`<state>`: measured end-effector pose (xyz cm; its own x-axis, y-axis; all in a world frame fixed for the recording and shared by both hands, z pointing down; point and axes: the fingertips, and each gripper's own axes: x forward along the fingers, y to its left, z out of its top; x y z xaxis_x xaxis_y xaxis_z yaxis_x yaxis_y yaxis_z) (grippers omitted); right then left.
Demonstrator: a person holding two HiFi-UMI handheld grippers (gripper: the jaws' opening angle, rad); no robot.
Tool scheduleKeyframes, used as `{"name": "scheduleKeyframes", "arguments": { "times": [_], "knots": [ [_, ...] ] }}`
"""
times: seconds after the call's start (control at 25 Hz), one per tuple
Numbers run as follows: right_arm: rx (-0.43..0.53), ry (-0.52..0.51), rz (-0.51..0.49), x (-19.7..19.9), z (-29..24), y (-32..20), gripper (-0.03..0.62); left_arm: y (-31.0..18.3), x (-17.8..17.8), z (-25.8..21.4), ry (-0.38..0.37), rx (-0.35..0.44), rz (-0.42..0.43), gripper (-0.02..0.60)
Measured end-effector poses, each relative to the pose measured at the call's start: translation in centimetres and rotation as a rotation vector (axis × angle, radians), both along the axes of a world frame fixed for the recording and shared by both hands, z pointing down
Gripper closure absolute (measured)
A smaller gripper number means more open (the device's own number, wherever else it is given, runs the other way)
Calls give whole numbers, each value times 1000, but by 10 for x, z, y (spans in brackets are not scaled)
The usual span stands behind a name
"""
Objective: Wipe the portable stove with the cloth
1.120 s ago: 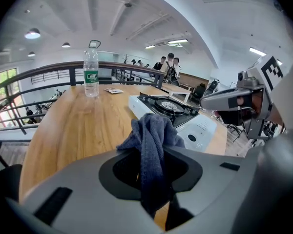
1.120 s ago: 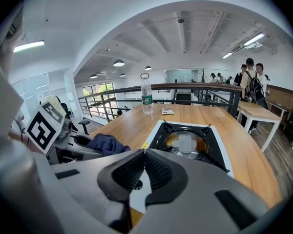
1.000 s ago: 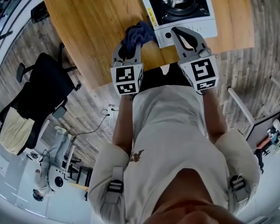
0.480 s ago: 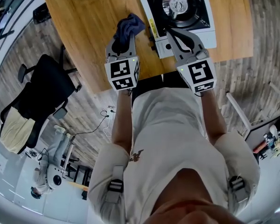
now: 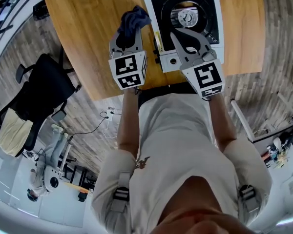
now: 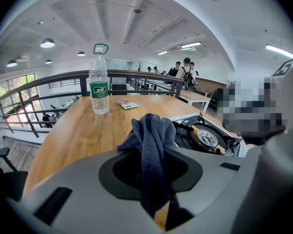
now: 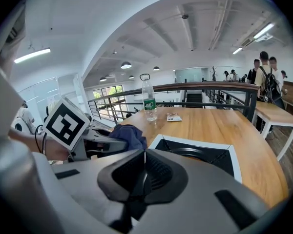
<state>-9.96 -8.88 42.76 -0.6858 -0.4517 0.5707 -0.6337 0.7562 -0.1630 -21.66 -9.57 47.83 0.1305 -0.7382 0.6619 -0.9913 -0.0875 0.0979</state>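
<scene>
A white portable stove (image 5: 215, 38) with a black top and round burner (image 5: 188, 17) stands on the wooden table (image 5: 93, 28). My left gripper (image 5: 133, 29) is shut on a dark blue cloth (image 5: 133, 19), held above the table just left of the stove. In the left gripper view the cloth (image 6: 151, 150) hangs bunched between the jaws, with the stove (image 6: 205, 136) to its right. My right gripper (image 5: 185, 40) is shut and empty over the stove's near edge. The right gripper view shows the cloth (image 7: 129, 135) at left and the stove (image 7: 198, 152) ahead.
A water bottle (image 6: 99, 82) and a small packet (image 6: 126, 104) stand at the table's far end. Black office chairs (image 5: 36, 99) sit on the floor to the left. A railing (image 7: 210, 89) runs behind the table. People (image 7: 266, 79) stand far off.
Both grippers have moved forward over the table. The left one carried the cloth up beside the stove; the right one now reaches over the stove's front part.
</scene>
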Motion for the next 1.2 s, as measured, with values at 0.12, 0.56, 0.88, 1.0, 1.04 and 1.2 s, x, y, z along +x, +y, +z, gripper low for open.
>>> {"name": "scheduleKeyframes", "arguments": {
  "times": [0.12, 0.56, 0.88, 1.0, 1.04, 1.2],
  "knots": [
    [-10, -4, -11, -3, 4, -9, 572, -14, -4, 4, -4, -3, -22, 468],
    [-37, -9, -32, -6, 15, -32, 572, -66, -20, 2, -78, 35, -68, 468],
    [-48, -18, -16, -2, 18, -41, 572, -99, -18, -12, -121, 119, -86, 468],
    [-50, -20, -7, 1, 19, -43, 572, -108, -18, -15, -114, 161, -105, 468],
    [-50, -20, -4, 1, 20, -44, 572, -110, -18, -15, -113, 167, -108, 468],
    [-53, -20, 4, 3, 20, -47, 572, -113, -9, -4, -98, 141, -69, 468]
  ]
}}
